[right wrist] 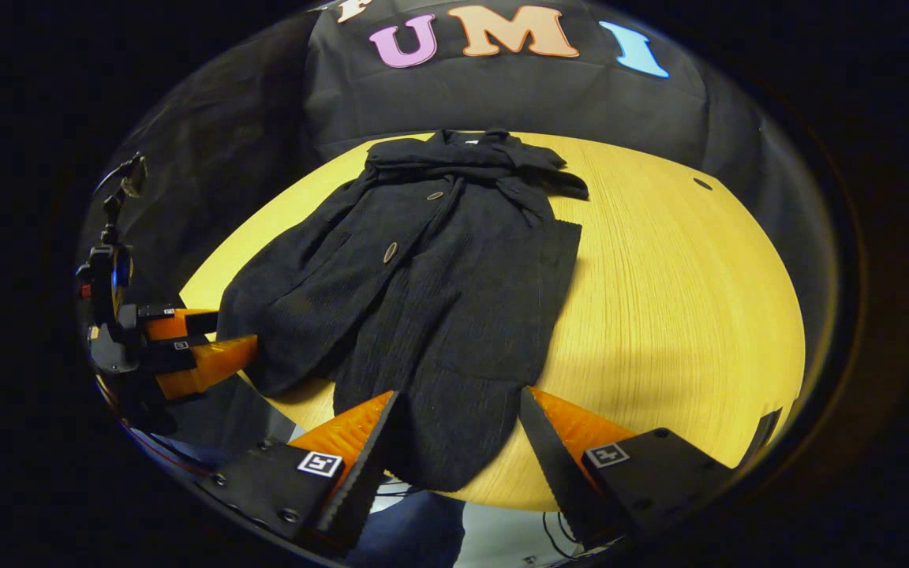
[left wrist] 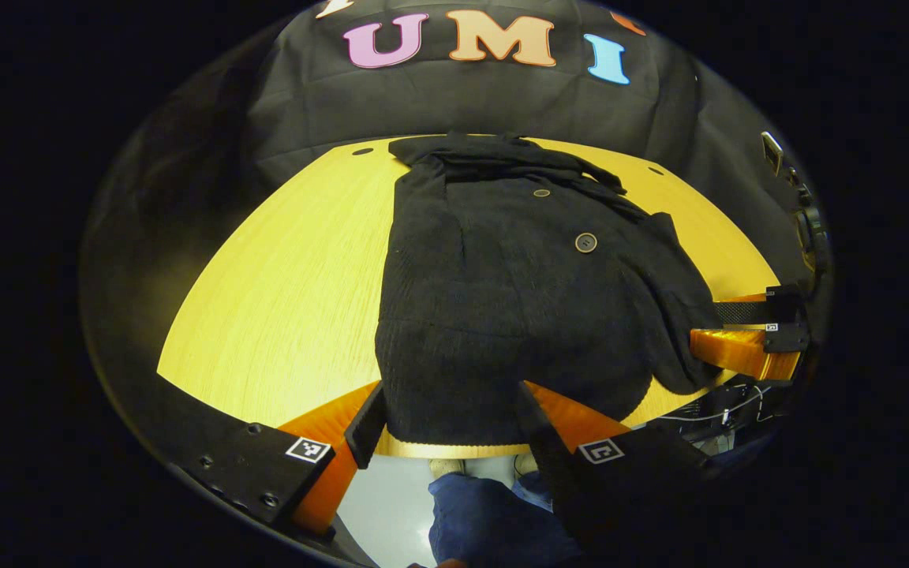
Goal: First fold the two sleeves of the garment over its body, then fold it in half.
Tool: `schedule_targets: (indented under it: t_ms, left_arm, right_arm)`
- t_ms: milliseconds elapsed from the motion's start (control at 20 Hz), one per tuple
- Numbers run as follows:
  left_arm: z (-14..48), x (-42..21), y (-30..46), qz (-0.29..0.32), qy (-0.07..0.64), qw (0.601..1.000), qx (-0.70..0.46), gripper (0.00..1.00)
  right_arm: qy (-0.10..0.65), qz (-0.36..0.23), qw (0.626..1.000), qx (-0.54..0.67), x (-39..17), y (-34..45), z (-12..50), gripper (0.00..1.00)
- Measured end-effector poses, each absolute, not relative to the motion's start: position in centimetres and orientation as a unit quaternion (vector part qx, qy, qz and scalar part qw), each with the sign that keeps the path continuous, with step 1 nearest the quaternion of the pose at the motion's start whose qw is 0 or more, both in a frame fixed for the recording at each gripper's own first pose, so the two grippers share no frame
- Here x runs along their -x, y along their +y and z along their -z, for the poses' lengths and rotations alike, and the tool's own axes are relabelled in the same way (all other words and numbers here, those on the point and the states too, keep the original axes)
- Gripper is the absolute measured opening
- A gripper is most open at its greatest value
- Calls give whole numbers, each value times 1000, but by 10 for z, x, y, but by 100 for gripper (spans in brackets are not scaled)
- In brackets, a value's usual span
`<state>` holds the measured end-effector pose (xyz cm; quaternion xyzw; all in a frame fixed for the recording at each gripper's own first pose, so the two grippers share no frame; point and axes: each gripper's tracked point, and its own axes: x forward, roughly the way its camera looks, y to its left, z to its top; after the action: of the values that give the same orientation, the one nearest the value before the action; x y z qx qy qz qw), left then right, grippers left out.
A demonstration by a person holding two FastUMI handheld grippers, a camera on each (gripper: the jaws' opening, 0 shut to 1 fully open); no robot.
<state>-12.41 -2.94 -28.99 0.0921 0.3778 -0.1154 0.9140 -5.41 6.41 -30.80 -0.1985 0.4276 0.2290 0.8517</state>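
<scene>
Recording booth (not a home), black cloth wall point(left wrist: 502, 102), bare wooden table point(left wrist: 281, 300)

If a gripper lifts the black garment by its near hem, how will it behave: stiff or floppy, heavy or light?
The garment is probably floppy: it lies creased on the table and its hem droops over the near edge. It may feel rather heavy, since the ribbed cloth looks thick. The buttons hint at layers that could slide apart.
</scene>
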Motion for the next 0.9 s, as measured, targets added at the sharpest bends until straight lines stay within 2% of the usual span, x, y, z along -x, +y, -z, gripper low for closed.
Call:
schedule_targets:
  t_ms: [50,100,150,200,250,300,350,400,450,500,550,600,650,700,750,850,900]
  left_arm:
    - [290,123,-29,116,376,915,-92,98]
    - [290,123,-30,118,377,914,-92,98]
    - [291,123,-31,120,376,914,-94,98]
    - [291,123,-34,125,376,913,-93,95]
    - [290,123,-34,126,377,913,-95,94]
    - [291,122,-35,128,377,912,-95,88]
    - [292,122,-35,128,379,912,-95,86]
    - [291,123,-36,129,380,911,-95,81]
    - [291,124,-38,131,382,910,-96,78]
    - [292,123,-38,133,382,910,-95,75]
    - [291,122,-39,134,382,910,-94,72]
    - [291,122,-40,135,382,910,-92,62]
    - [292,122,-41,138,382,909,-92,52]
    - [292,122,-42,141,381,909,-92,41]
    - [291,122,-42,143,381,909,-90,41]
    - [294,121,-41,139,383,909,-85,32]
    - [293,120,-41,138,383,910,-82,25]
  right_arm:
    - [425,-227,851,210,53,63,308,93]
    - [422,-228,849,219,53,62,309,85]
    - [421,-230,848,226,52,63,309,89]
    - [422,-233,845,230,52,64,310,89]
    - [423,-237,843,232,53,66,310,79]
    - [423,-240,841,236,53,66,312,77]
    - [424,-242,840,236,53,67,312,69]
    - [424,-244,839,236,54,68,312,69]
    - [425,-246,839,235,54,68,312,60]
    - [425,-248,838,234,55,68,311,61]
    - [422,-250,839,236,53,68,311,52]
    - [423,-248,841,230,53,69,311,47]
    - [424,-248,842,225,54,69,310,30]
    - [425,-248,841,223,54,70,311,26]
    - [428,-248,840,221,54,70,310,21]
    - [436,-248,836,222,54,70,310,21]
    - [438,-249,835,223,54,71,310,21]
